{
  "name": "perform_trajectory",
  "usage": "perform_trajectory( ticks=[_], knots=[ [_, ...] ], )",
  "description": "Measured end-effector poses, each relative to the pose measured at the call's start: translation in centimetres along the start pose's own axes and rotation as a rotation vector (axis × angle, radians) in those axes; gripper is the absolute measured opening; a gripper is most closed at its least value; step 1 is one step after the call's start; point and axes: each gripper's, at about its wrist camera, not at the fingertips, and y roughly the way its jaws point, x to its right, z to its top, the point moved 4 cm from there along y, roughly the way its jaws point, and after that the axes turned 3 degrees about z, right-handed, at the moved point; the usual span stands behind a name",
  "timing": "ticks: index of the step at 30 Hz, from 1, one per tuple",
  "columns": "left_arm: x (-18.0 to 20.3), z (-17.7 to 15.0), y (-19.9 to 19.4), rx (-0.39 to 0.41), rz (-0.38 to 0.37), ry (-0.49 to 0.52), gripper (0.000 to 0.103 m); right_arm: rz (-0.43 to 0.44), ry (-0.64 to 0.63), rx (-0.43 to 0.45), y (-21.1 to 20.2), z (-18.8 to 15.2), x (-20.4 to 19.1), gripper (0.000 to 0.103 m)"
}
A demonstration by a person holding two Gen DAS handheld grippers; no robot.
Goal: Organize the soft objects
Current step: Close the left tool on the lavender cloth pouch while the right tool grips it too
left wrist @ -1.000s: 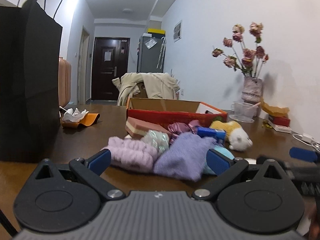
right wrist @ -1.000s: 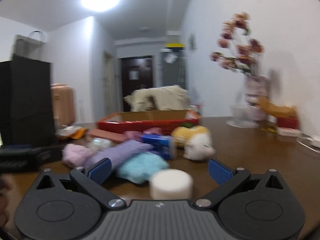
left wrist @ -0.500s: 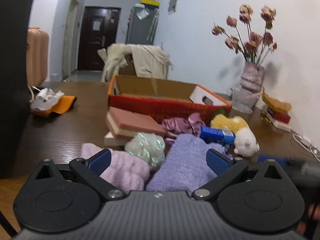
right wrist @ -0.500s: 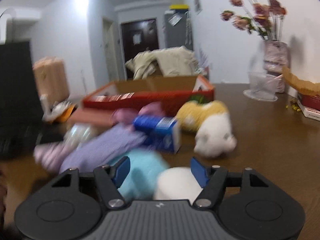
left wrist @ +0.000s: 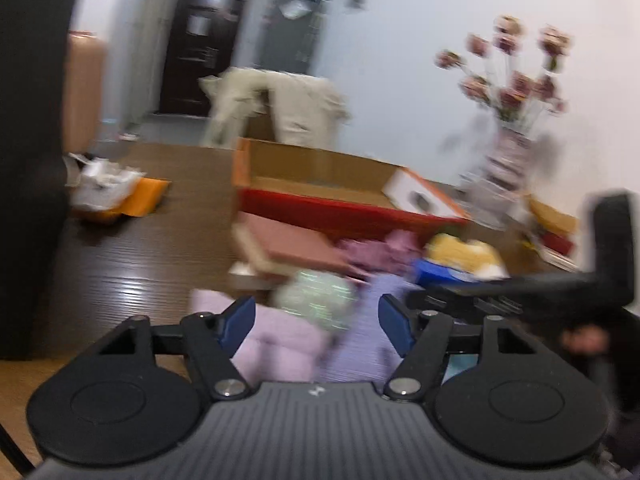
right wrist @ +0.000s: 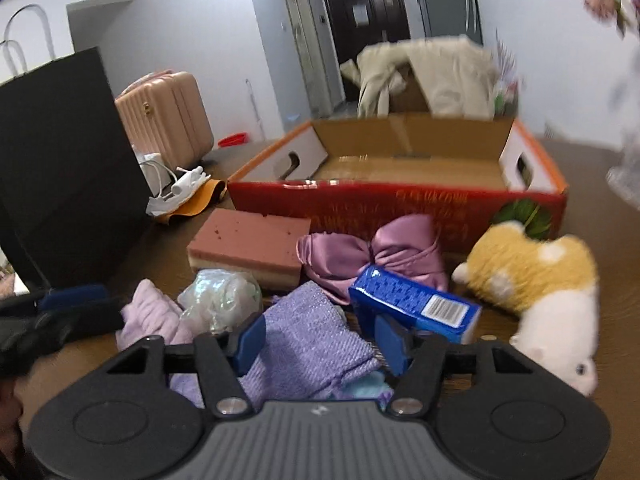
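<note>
Right wrist view shows the right gripper (right wrist: 320, 340) low at centre, jaws closing around the lavender cloth (right wrist: 308, 344) (pads not yet pressing), presumably to lift it into the open red box (right wrist: 396, 204) waiting behind the pile, at upper centre.

We see a lilac knitted cloth (right wrist: 308, 344), a shiny purple satin bow (right wrist: 372, 256), a blue carton (right wrist: 412, 304), a yellow-and-white plush (right wrist: 536, 292), a red box (right wrist: 400, 204), and a dark brown woodgrain table (right wrist: 560, 344).

Both grippers—left (left wrist: 316, 320), right (right wrist: 320, 344)—narrowed, moved over pile.
</note>
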Motion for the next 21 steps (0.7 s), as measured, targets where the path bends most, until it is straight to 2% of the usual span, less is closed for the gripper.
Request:
perform_trajectory(
  ticks=[1,3,4,5,9,11,14,15,17,18,20,21],
  knots=[
    [0.5,-0.3,0.7,-0.045,-0.033,-0.004,0.069,0.012,0.036,-0.027,0.6,0.1,0.6,0.055],
    [1.4,-1.1,2.6,-0.136,-0.07,-0.018,0.068,0.023,0.103,-0.047,0.9,-0.4,0.9,0.02],
    [1.7,-1.4,3.4,-0.166,-0.077,-0.019,0.066,0.027,0.121,-0.041,0.9,-0.5,1.1,0.009],
    [2.0,-1.6,3.9,-0.179,-0.073,-0.018,0.063,0.017,0.12,-0.033,0.7,-0.6,1.2,0.004],
    [2.5,-1.6,4.3,-0.16,-0.08,-0.004,0.062,-0.007,0.112,0.044,-3.7,-1.7,0.2,0.0],
    [2.5,-1.9,4.2,-0.161,-0.068,0.0,0.064,-0.004,0.148,0.049,-5.4,-3.0,0.1,0.0],
    [2.4,-2.5,3.6,-0.157,-0.046,0.0,0.076,-0.106,0.119,0.067,-6.9,-5.5,-0.7,0.0],
    [2.3,-2.7,3.3,-0.159,-0.04,-0.003,0.077,-0.115,0.119,0.071,-7.2,-6.0,-0.7,0.002],
    [2.3,-3.0,2.5,-0.169,-0.038,-0.012,0.078,-0.088,0.184,0.117,-7.8,-6.2,0.0,0.015],
    [2.3,-3.1,2.2,-0.173,-0.032,-0.019,0.078,-0.074,0.193,0.143,-8.1,-5.8,0.3,0.031],
    [2.2,-3.1,1.9,-0.176,-0.024,-0.035,0.078,-0.03,0.189,0.171,-7.9,-4.7,0.6,0.055],
    [2.1,-3.2,1.8,-0.178,-0.026,-0.044,0.078,-0.009,0.184,0.155,-7.2,-4.2,0.7,0.055]
  ],
)
